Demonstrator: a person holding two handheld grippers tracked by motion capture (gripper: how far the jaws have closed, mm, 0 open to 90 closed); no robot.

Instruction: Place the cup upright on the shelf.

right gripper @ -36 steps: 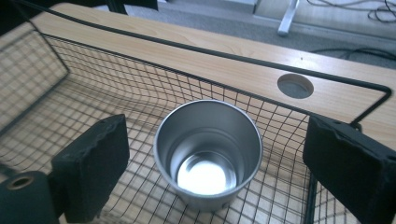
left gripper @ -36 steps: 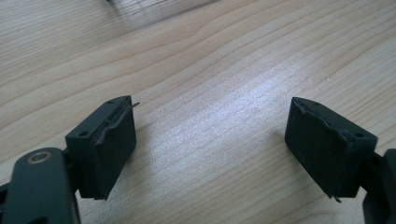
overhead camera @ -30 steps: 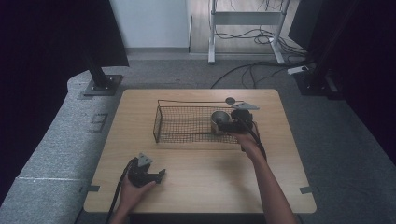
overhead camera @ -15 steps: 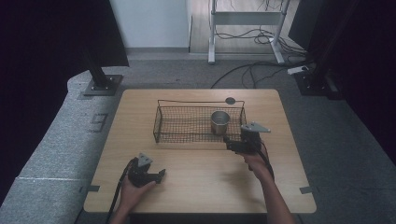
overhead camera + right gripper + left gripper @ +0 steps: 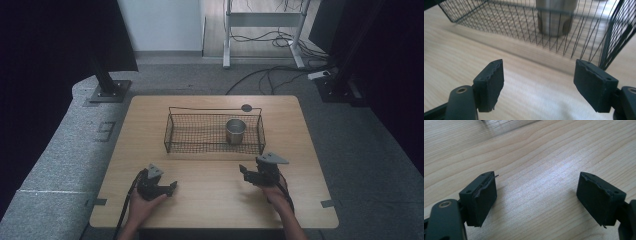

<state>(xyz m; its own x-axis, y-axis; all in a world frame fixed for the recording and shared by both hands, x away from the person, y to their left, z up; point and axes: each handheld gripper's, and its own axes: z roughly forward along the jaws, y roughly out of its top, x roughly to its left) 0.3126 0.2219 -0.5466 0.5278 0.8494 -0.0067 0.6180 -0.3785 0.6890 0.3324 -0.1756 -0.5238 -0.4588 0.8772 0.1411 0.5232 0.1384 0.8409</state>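
With the steel cup [image 5: 235, 131] now standing upright inside the wire basket [image 5: 180, 134], toward its right end, the work on the wooden bench [image 5: 210, 197] looks all but finished. A second ago the right claw [image 5: 251, 173] was at the basket with the cup; half a second ago the cup was already down and the claw backing off. Now that claw sits on the near side of the basket, well clear of it, its jaws spread wide and holding nothing. Its own camera looks through the mesh of the basket [image 5: 506, 22] at the cup [image 5: 555, 17] resting on the basket floor, apart from the side walls as far as can be told.

The left claw [image 5: 168, 188] rests low on the bench near the front edge, in the same spot as a second ago, jaws likewise parted over bare wood [image 5: 536, 157] and empty. A small dark disc [image 5: 246, 107] lies on the bench just behind the basket's far rim.

Judging by the release and the pull-back, the placing step is done; nothing remains in either claw to be put away.
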